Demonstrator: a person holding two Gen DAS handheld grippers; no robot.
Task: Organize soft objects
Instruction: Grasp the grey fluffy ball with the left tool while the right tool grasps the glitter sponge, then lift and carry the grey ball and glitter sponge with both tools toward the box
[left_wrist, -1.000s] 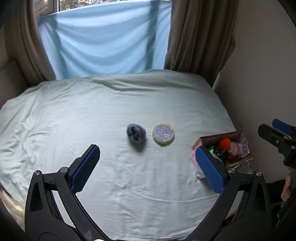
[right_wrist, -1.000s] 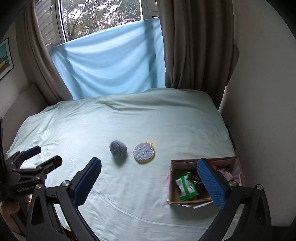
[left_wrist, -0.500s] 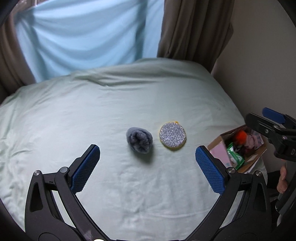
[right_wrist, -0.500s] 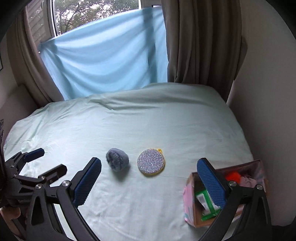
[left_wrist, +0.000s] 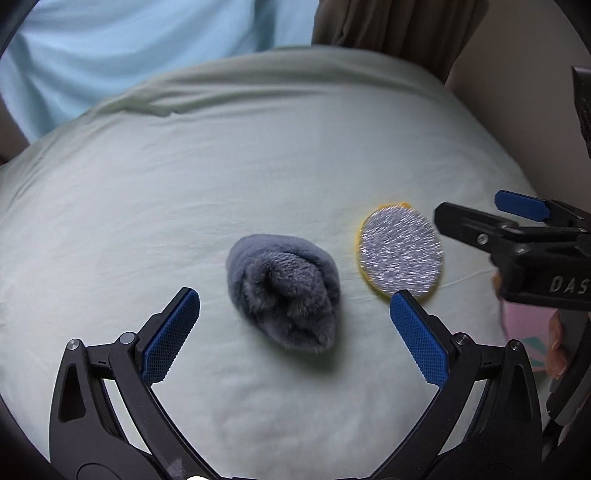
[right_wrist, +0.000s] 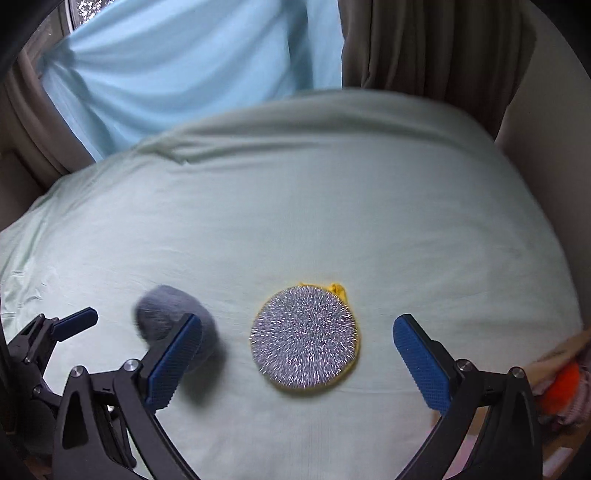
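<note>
A fluffy grey-blue rolled sock (left_wrist: 284, 291) lies on the pale green bedsheet (left_wrist: 258, 155). My left gripper (left_wrist: 295, 306) is open, low over the sheet, with the sock between its blue pads and touching neither. To its right lies a round silver scrubber pad with a yellow rim (left_wrist: 400, 251). My right gripper (right_wrist: 295, 332) is open too and frames that round pad (right_wrist: 304, 339), without contact. The sock (right_wrist: 166, 317) shows partly behind the right gripper's left finger. The right gripper (left_wrist: 491, 214) also appears at the right edge of the left wrist view.
A cardboard box (right_wrist: 554, 376) holding an orange fluffy thing and pink items sits at the bed's right edge. Brown curtains (right_wrist: 424, 48) and a light blue cloth (right_wrist: 184, 66) hang behind the bed. A wall runs close along the right side.
Both grippers have moved forward and down toward the bed. The sock now sits between the left pads, the round pad between the right ones. Neither object has moved.
</note>
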